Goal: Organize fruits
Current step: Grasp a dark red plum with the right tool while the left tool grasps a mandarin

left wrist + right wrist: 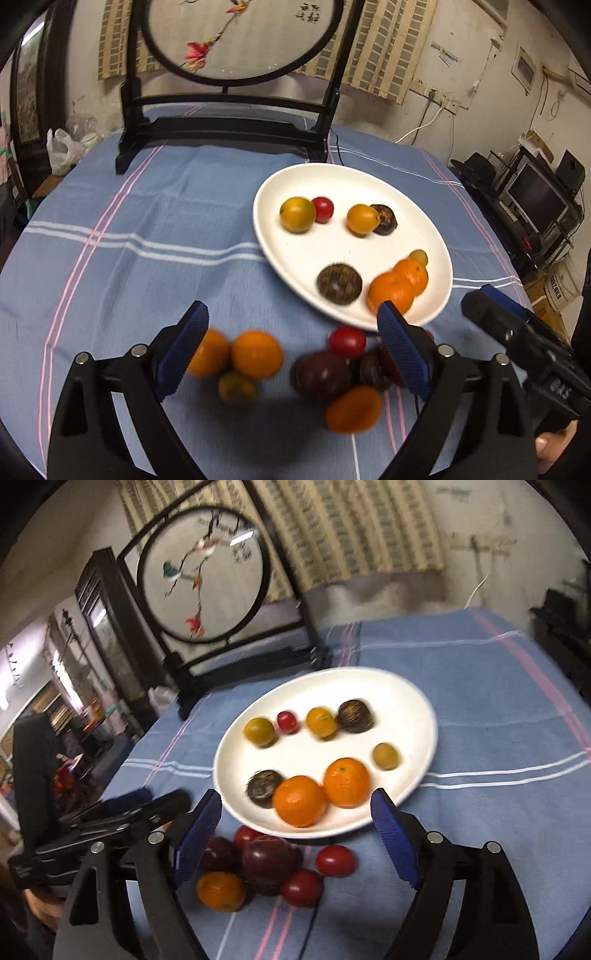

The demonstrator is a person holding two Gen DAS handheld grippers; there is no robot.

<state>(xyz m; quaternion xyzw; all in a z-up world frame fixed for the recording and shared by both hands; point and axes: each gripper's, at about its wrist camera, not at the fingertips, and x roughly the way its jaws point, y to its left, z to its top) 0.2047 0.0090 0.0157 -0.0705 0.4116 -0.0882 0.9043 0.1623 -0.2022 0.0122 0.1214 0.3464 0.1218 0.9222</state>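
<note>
A white plate [295, 181] [406, 690] sits on the blue tablecloth and holds several fruits: two oranges [321, 794], small yellow-orange fruits [297, 214], a cherry tomato [323, 208] and dark brown fruits [339, 283]. Loose fruits lie on the cloth in front of the plate: oranges [255, 354], a dark plum [321, 373] [267, 864], cherry tomatoes [334, 860]. My left gripper [291, 354] is open and empty above the loose fruits. My right gripper [297, 834] is open and empty over the plate's near edge. The right gripper also shows in the left wrist view [517, 332].
A round embroidered screen on a black stand [229, 122] [207, 627] stands at the back of the table. A plastic bag [62, 147] lies at the far left edge. Shelves with electronics [532, 192] stand off the table to the right.
</note>
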